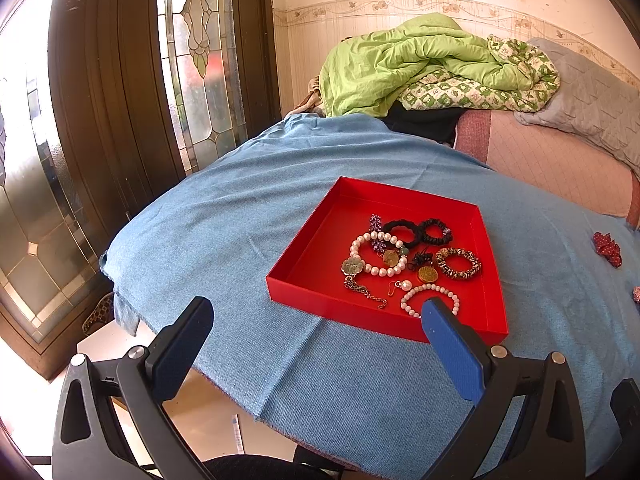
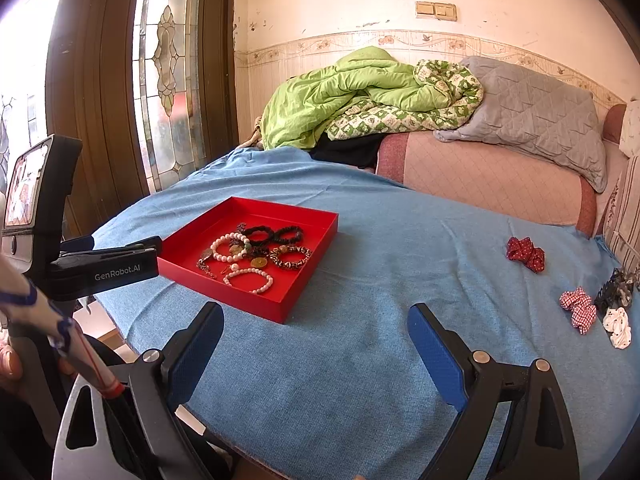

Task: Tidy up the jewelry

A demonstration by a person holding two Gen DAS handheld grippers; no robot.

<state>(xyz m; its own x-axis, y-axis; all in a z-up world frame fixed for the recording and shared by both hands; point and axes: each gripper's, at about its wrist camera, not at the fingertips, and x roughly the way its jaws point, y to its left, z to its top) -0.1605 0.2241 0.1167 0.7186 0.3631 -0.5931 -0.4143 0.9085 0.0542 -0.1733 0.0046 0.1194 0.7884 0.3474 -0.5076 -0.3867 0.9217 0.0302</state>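
Right now my left gripper and right gripper hang with jaws wide apart, empty; red tray holds bracelets near the worktop's left edge.

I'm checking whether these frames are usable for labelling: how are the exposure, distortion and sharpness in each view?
Left wrist view: window blown out white at left, fisheye bends the blue cloth edge, red tray and jewelry sharp, corners vignetted. Right wrist view: the same overexposed window, curved wall border, tray crisp though smaller, scrunchies on the right slightly soft near the rim.
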